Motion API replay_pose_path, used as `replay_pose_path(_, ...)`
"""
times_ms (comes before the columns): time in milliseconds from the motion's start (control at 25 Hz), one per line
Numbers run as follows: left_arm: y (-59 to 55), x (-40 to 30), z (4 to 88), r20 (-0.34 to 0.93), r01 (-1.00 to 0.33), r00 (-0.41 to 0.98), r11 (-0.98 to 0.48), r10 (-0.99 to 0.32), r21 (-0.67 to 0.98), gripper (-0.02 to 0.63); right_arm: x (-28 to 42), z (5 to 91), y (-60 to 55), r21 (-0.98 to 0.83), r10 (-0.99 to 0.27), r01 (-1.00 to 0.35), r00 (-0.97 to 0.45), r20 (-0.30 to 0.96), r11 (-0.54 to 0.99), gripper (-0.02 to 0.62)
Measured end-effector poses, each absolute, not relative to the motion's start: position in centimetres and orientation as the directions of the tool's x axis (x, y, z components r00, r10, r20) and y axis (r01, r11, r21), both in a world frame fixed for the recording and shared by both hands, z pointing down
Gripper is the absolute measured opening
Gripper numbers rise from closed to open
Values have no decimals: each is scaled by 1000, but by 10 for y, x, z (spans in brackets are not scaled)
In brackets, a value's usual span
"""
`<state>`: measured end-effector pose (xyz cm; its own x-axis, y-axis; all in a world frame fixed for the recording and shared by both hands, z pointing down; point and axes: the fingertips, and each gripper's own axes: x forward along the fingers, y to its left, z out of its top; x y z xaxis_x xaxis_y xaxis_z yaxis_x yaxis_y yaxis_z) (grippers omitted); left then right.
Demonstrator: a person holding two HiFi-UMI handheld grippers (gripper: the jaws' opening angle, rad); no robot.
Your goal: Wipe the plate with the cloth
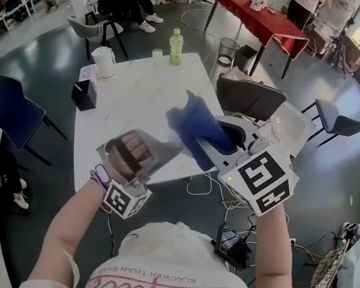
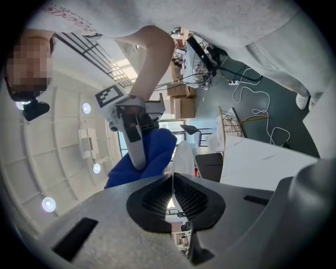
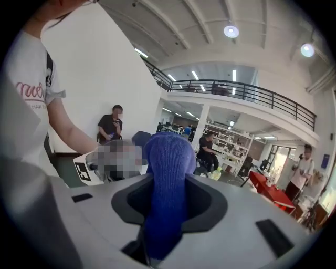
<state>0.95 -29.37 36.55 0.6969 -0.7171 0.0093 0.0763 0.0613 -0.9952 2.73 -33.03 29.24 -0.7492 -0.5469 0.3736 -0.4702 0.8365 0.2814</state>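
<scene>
the left gripper (image 1: 136, 167) is clamped on the rim of the plate (image 1: 139, 150), held in the air; the right gripper (image 1: 214, 149) pinches the blue cloth (image 1: 193, 125) just right of the plate, so the wipe likely goes leftward

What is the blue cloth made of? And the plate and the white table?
The blue cloth looks like soft knitted fabric: tiny ribs show and it folds limply. The plate seems to be clear plastic or glass, I can't tell which: dark shapes behind it show through. The table looks like smooth white marble, or a print of it, with faint grey veins.
</scene>
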Motion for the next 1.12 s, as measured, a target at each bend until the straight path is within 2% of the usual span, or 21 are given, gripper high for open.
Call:
replay_pose_path(160, -284, 18, 364, 8, 87, 718, 79, -696, -993, 12, 1, 304, -328, 349, -511, -383, -737, 442, 855, 120)
replay_pose_path(360, -283, 22, 365, 19, 112, 724, 91, -690, -989, 12, -7, 316, -349, 384, -525, -371, -709, 471, 846, 120)
replay_pose_path(1120, -282, 10, 361, -7, 82, 701, 90, -713, -993, 14, 96, 387, -412, 328, -660, -602, -487, 573, 728, 120)
